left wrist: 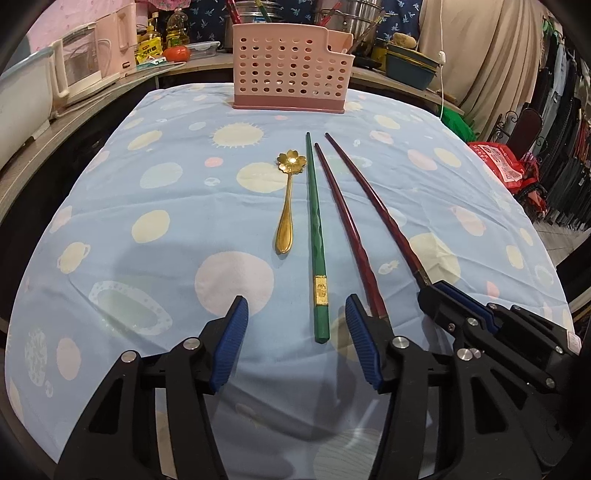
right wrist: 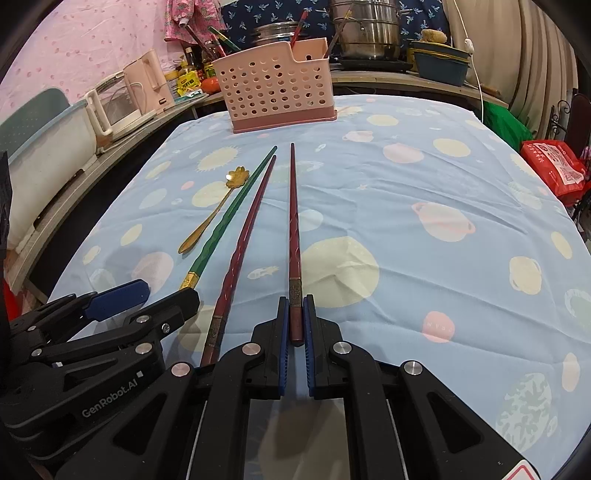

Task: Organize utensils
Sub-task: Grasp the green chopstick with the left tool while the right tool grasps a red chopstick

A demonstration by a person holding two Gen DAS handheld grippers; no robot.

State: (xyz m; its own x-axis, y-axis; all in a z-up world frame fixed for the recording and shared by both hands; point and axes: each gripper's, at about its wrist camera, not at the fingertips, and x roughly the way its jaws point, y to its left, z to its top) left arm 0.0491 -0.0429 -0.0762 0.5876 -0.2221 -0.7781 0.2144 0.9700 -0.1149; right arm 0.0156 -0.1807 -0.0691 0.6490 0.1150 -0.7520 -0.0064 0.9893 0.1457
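Note:
Four utensils lie side by side on the blue planet-print cloth: a gold flower spoon (left wrist: 286, 218) (right wrist: 207, 225), a green chopstick (left wrist: 314, 229) (right wrist: 229, 221) and two dark red chopsticks. My left gripper (left wrist: 295, 317) (right wrist: 159, 295) is open over the green chopstick's near end, which lies between the jaws closer to the right pad, untouched. The nearer red chopstick (left wrist: 343, 225) (right wrist: 243, 240) lies loose just outside that pad. My right gripper (right wrist: 296, 306) (left wrist: 426, 290) is shut on the near end of the other red chopstick (right wrist: 293, 221) (left wrist: 376, 206). The pink perforated utensil holder (left wrist: 291, 70) (right wrist: 273, 88) stands at the far edge.
A counter behind the table carries a white kettle (right wrist: 110, 107), oil bottles, a tomato (left wrist: 176, 53), steel pots (right wrist: 365, 29) and stacked bowls (left wrist: 413, 62). A red bag (right wrist: 554, 166) sits off the table's right side. Bare cloth (right wrist: 424, 221) spreads to the right of the utensils.

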